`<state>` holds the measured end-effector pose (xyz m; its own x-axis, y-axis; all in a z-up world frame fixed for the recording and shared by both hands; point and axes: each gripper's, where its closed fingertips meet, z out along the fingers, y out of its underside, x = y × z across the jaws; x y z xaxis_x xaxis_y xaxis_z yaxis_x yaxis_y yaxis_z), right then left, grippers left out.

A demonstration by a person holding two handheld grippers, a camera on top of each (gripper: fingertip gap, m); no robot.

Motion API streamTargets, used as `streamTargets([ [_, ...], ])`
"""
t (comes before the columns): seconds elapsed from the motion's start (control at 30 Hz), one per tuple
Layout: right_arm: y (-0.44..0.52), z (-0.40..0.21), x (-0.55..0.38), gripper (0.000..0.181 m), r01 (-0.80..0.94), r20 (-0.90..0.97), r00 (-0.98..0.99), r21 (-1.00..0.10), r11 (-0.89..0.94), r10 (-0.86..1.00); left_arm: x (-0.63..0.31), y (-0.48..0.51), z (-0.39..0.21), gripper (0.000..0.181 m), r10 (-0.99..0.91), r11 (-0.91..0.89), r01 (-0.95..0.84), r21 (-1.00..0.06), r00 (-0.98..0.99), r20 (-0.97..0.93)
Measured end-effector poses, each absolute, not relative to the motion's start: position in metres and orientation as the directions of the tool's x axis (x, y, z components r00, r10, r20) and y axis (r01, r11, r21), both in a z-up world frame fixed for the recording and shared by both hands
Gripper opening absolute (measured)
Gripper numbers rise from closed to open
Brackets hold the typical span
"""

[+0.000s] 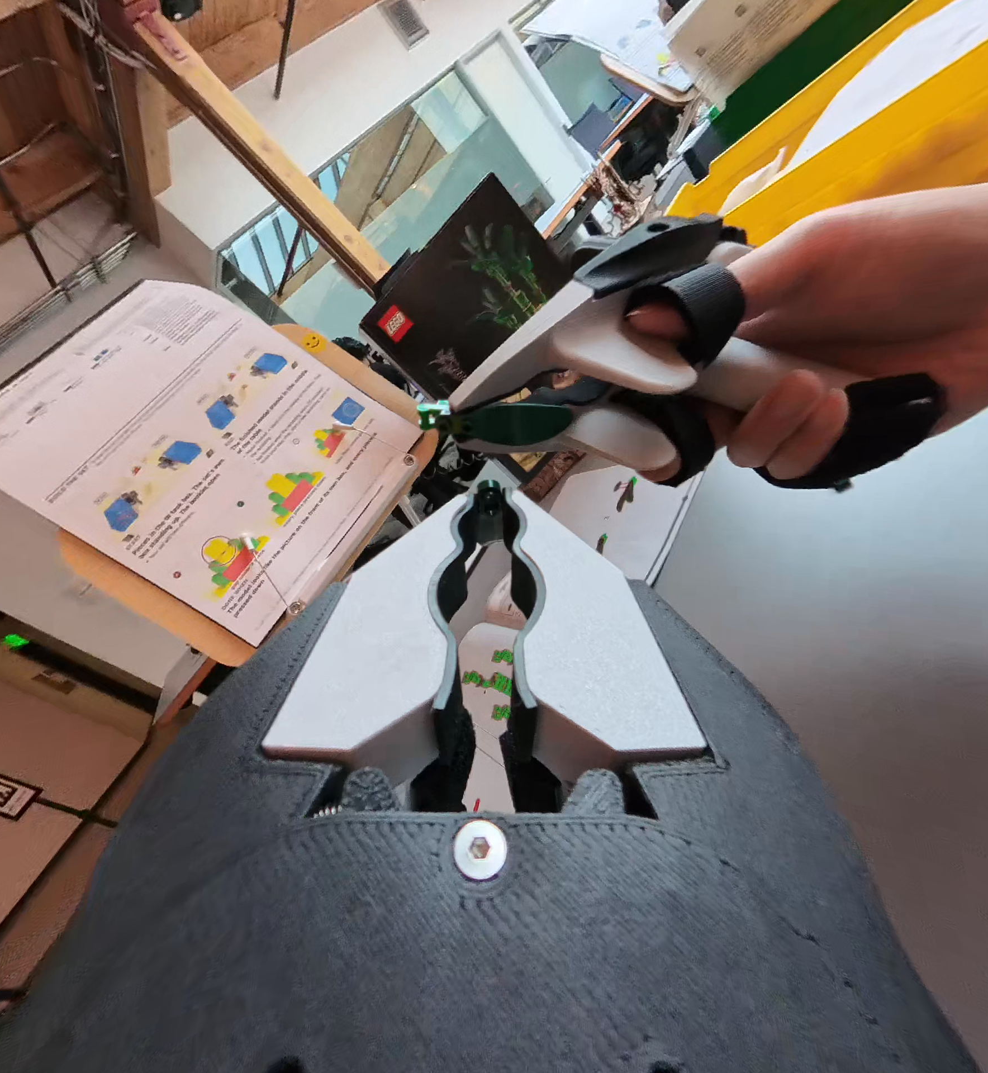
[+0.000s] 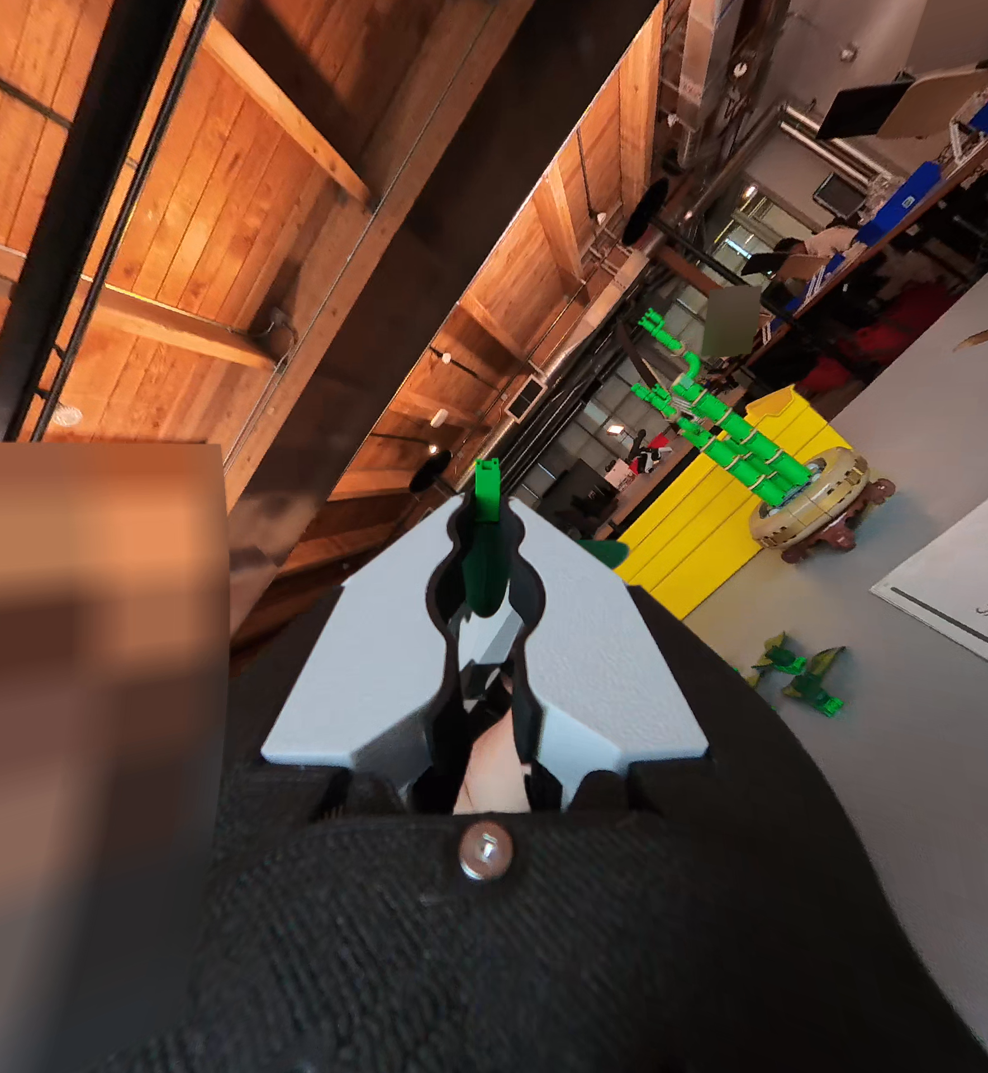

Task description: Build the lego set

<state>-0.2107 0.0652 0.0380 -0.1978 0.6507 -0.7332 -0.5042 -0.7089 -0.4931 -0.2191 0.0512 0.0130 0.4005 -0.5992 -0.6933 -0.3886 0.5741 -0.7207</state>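
In the left wrist view my left gripper (image 1: 487, 508) is shut on a small dark green round piece (image 1: 487, 498) at its tips, held in the air. Just above it, a hand holds my right gripper (image 1: 452, 416), which is shut on a dark green leaf piece (image 1: 515, 421) with a bright green clip end (image 1: 435, 414). In the right wrist view the right gripper (image 2: 487, 517) grips the same leaf piece (image 2: 483, 572), its clip (image 2: 487, 479) sticking out past the tips. The green bamboo model (image 2: 730, 441) stands in a tan pot (image 2: 811, 511) on the grey table.
Loose green leaf pieces (image 2: 793, 673) lie on the grey table (image 2: 915, 435) by a printed instruction sheet (image 2: 973, 580). A yellow bin (image 2: 712, 522) stands behind the model. The left wrist view shows a clipboard with instructions (image 1: 190, 453) and the black set box (image 1: 462, 302). Left and right tips are no more than a few centimetres apart. The tan pot (image 2: 811, 511) is about 30 centimetres from both grippers' fingertips.
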Motion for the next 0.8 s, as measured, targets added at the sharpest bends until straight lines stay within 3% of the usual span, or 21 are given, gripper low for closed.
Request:
streamTargets([
  [0.17,0.067,0.027,-0.22,0.006,-0.474,-0.741,-0.116,-0.544,-0.692,0.662,-0.205,0.025,0.018,0.006,-0.562,0.657,-0.354,-0.665,0.358,-0.746],
  [0.33,0.071,0.026,-0.219,0.005,-0.501,-0.68,0.023,-0.642,-0.581,0.733,-0.199,0.01,0.025,0.005,-0.633,0.631,-0.278,-0.724,0.355,-0.688],
  [0.8,0.062,0.029,-0.229,0.006,-0.486,-0.662,-0.06,-0.634,-0.601,0.747,-0.193,0.007,0.022,0.006,-0.629,0.634,-0.271,-0.725,0.364,-0.686],
])
